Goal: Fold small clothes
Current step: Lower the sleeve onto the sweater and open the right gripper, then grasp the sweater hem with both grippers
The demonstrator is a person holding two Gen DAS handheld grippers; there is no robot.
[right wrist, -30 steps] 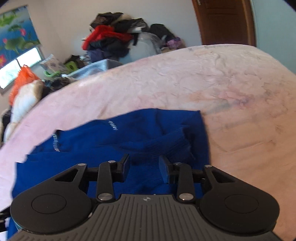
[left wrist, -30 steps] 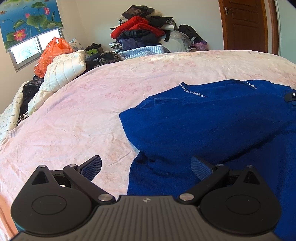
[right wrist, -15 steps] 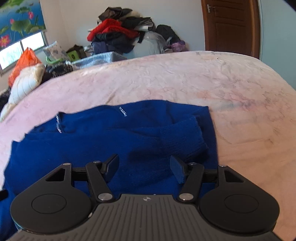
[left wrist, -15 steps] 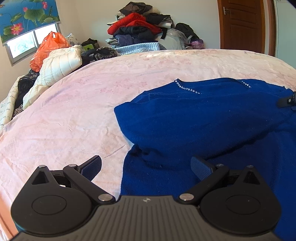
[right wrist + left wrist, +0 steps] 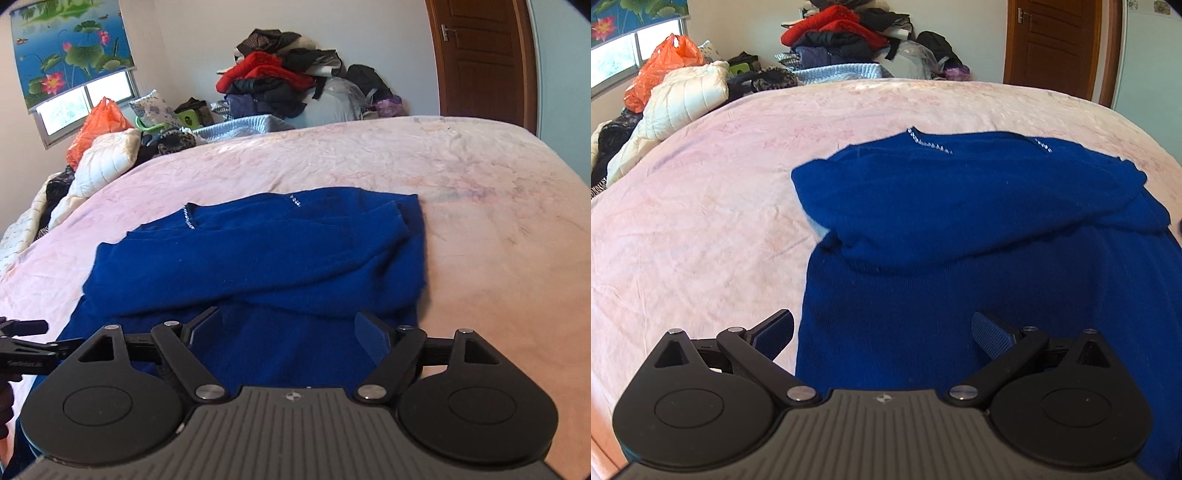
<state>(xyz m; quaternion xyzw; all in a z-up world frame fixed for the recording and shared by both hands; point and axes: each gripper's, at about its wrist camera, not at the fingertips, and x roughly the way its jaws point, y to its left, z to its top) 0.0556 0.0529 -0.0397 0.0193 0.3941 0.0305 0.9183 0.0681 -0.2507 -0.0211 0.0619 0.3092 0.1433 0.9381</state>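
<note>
A royal-blue knitted sweater [image 5: 979,221] [image 5: 266,254] lies flat on the pink bedspread [image 5: 701,229] [image 5: 480,221], with both sleeves folded across its chest and a beaded neckline at the far end. My left gripper [image 5: 882,332] is open above the sweater's near left edge, nothing between its fingers. My right gripper [image 5: 290,332] hovers over the sweater's lower half near its right side; its jaws are opening and hold nothing. The left gripper's black finger [image 5: 22,326] shows at the left edge of the right wrist view.
Along the bed's left side lie a white quilted jacket [image 5: 683,96] and an orange plastic bag [image 5: 661,62]. A tall heap of clothes [image 5: 280,85] rises behind the bed. A brown door [image 5: 480,59] stands at the back right.
My right gripper let go of the folded sleeve, opened wider and drew back toward the sweater's lower half. My left gripper shifted right, so the sweater now fills more of its view.
</note>
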